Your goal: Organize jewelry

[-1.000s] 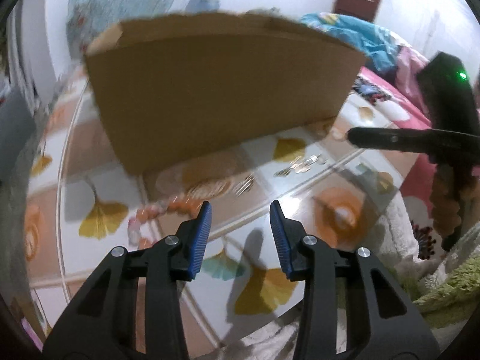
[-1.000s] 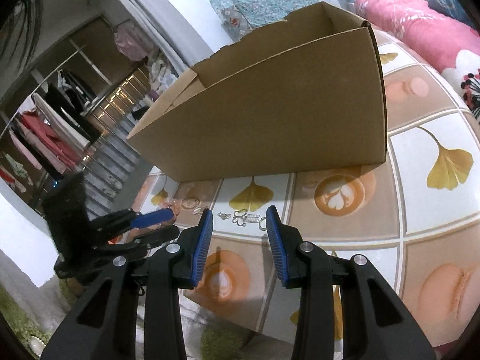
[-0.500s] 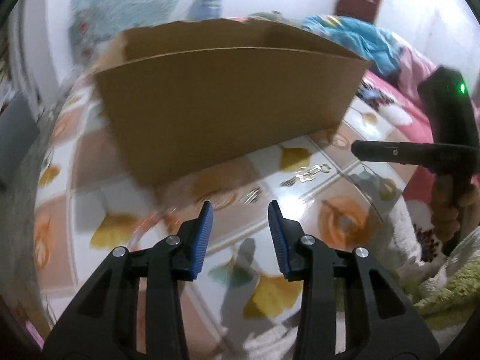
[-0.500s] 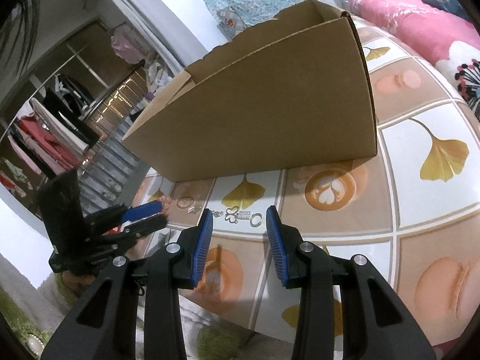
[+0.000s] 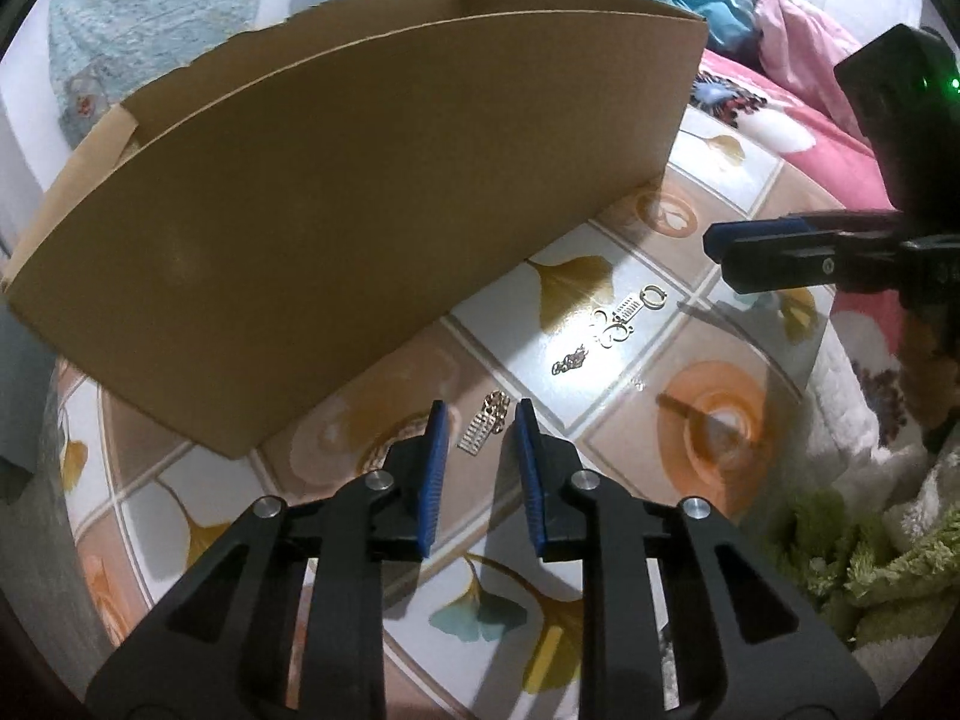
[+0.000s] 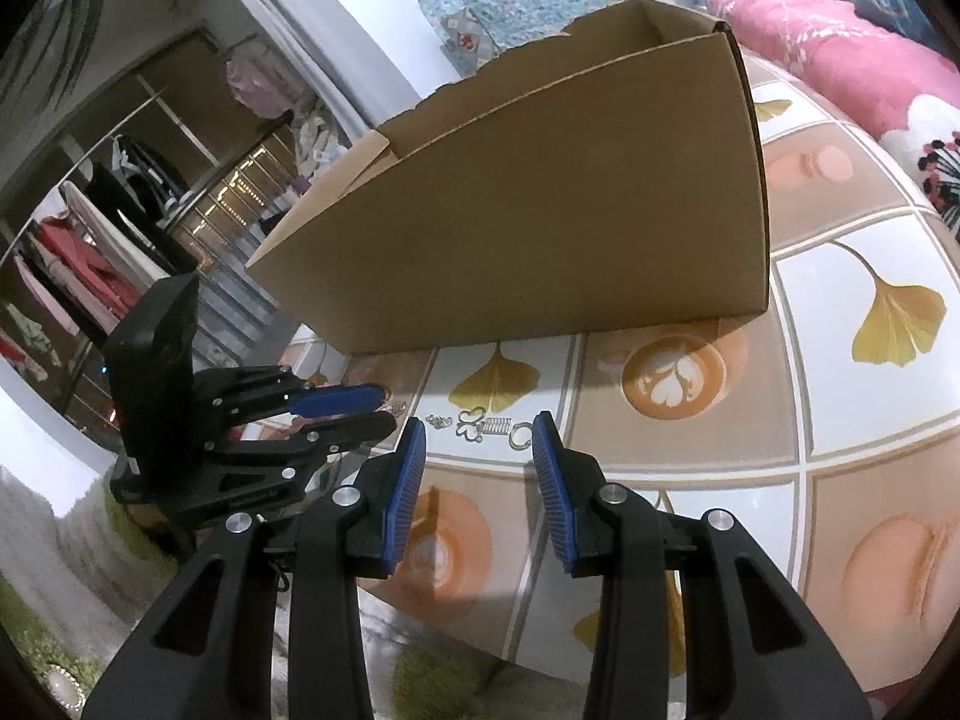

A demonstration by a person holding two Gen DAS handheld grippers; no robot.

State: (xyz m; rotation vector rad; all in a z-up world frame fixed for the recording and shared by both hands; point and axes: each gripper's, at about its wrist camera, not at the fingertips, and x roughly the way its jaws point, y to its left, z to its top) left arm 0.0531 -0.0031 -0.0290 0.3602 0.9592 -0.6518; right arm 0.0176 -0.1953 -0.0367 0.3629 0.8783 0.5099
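beside the cardboard box (image 5: 360, 192) on the patterned table (image 5: 708, 420), the left gripper (image 5: 477, 420) has just been narrowing its jaws around a gold chain piece (image 5: 486, 429), pads not visibly pressing it; the right gripper (image 6: 477, 438) hangs half open, empty, near the silver jewelry (image 6: 486, 425).

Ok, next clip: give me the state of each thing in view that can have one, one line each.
cardboard box: open at the top, upright on the table.
left gripper: jaws have just been closing, narrow gap, nothing pinched; small chain piece on the table seen between the tips.
right gripper: open, empty, above the table.
ring: lying flat on the table.
butterfly charm: lying flat, untouched.
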